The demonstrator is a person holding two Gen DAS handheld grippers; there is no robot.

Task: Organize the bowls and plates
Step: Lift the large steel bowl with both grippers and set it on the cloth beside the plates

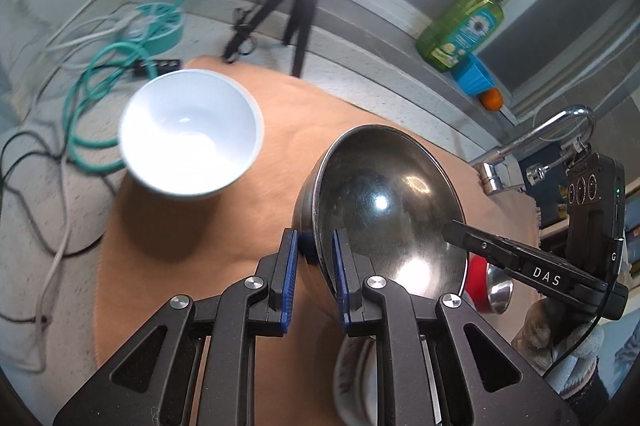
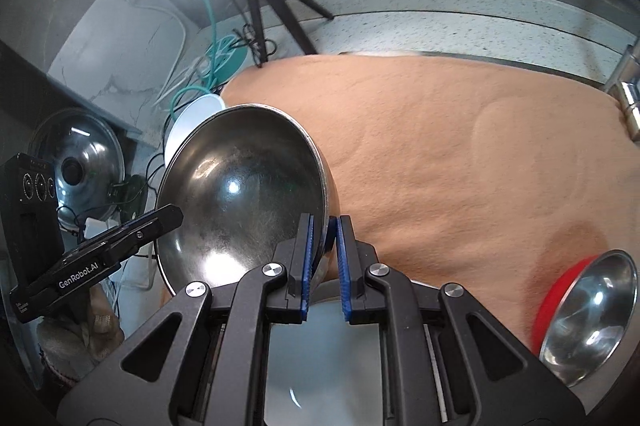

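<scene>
**Two grippers hold one big metal bowl**

In the left wrist view, the left gripper (image 1: 315, 258) is at the bottom middle. Its blue pads (image 1: 289, 266) pinch the near rim of the big metal bowl (image 1: 384, 214), one pad outside and one inside. The bowl is tipped up above the orange cloth (image 1: 192, 226). A white bowl (image 1: 192, 131) sits at the middle left, a bit blurry. At the right edge, a small shiny bowl (image 1: 500, 288) peeks out beside something red.

In the right wrist view, the right gripper (image 2: 323, 262) is at the bottom middle. Its pads are close together and squeeze the bowl's (image 2: 240, 193) right rim. The other gripper's finger reaches in from the left. The white bowl (image 2: 192, 121) peeks out behind the metal one. The small shiny bowl (image 2: 592, 314) is at the lower right, in a red one (image 2: 560, 286).

To do this well, I think both grippers should move together and keep the squeeze steady. The metal looks slippery, so go slow and keep the bowl level before setting it down.
</scene>
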